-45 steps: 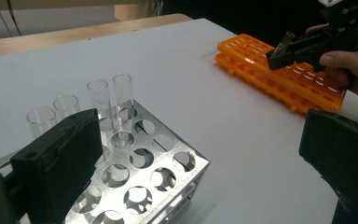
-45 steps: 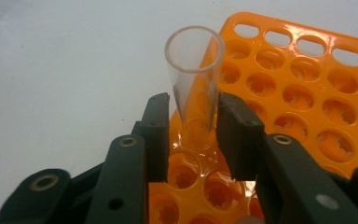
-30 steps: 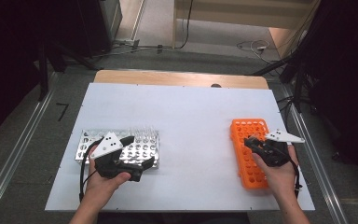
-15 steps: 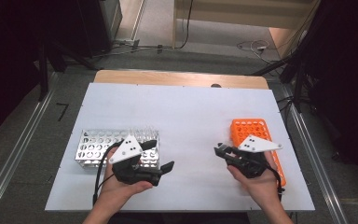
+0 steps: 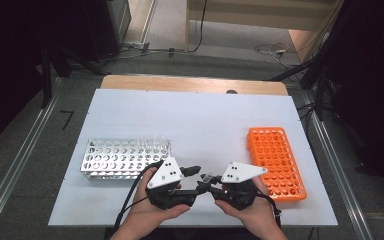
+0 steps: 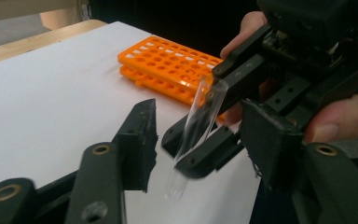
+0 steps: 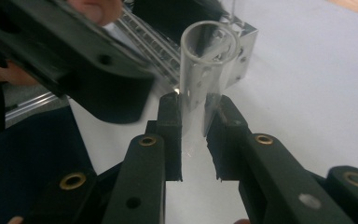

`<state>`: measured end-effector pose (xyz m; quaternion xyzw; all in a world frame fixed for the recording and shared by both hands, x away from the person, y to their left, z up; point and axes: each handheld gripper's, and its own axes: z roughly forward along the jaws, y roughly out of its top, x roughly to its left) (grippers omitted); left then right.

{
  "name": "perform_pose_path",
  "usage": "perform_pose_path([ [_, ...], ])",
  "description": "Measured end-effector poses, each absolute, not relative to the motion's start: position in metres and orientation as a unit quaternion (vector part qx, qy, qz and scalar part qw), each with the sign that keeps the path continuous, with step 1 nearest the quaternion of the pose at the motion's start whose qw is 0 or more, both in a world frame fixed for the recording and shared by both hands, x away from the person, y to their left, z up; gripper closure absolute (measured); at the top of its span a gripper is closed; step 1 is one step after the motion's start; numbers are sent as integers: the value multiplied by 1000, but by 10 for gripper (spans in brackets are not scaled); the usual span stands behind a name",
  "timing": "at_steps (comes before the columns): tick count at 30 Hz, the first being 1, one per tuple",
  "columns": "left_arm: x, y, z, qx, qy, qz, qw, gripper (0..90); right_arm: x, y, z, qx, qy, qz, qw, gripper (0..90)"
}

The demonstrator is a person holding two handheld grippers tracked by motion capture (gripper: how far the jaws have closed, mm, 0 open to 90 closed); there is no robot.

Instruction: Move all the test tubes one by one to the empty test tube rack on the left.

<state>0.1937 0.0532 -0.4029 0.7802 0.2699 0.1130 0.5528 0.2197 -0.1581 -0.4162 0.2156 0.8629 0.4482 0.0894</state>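
Note:
A clear test tube (image 7: pixel 205 88) stands between the jaws of my right gripper (image 7: pixel 196 105), which is shut on its lower part. In the left gripper view the same tube (image 6: pixel 200 126) tilts between the wide-apart jaws of my left gripper (image 6: pixel 201 109), which is open and not touching it. The right gripper (image 6: pixel 242 84) holds the tube from the far side. From above, the left gripper (image 5: pixel 196 180) and right gripper (image 5: pixel 206 184) face each other tip to tip near the table's front edge, with the tube (image 5: pixel 209 176) between them.
A metal tube rack (image 5: pixel 125 157) lies at the left, with several clear tubes (image 5: pixel 155 142) standing at its right end. An orange rack (image 5: pixel 276 162) lies at the right. The white table top (image 5: pixel 200 120) stretches behind both hands.
Both grippers have left their racks and come together at the front centre. The left one moved right from the metal rack, the right one moved left from the orange rack.

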Motion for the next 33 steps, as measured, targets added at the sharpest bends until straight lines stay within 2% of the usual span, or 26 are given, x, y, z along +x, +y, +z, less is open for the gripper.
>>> perform_pose_path([
  [12, 192, 48, -403, 785, 253, 114, 554, 716, 213, -150, -416, 189, 869, 451, 74, 740],
  [21, 193, 53, -400, 780, 259, 126, 556, 760, 214, -153, -416, 192, 865, 460, 64, 729],
  [25, 195, 57, -398, 776, 265, 136, 556, 761, 216, -156, -416, 188, 862, 467, 56, 655],
  [29, 198, 64, -396, 770, 275, 143, 558, 761, 217, -160, -415, 185, 859, 475, 56, 543],
  [31, 200, 69, -395, 766, 281, 148, 559, 761, 217, -164, -415, 190, 854, 480, 64, 439],
  [33, 203, 75, -393, 760, 290, 151, 562, 761, 220, -169, -414, 195, 851, 484, 66, 391],
])
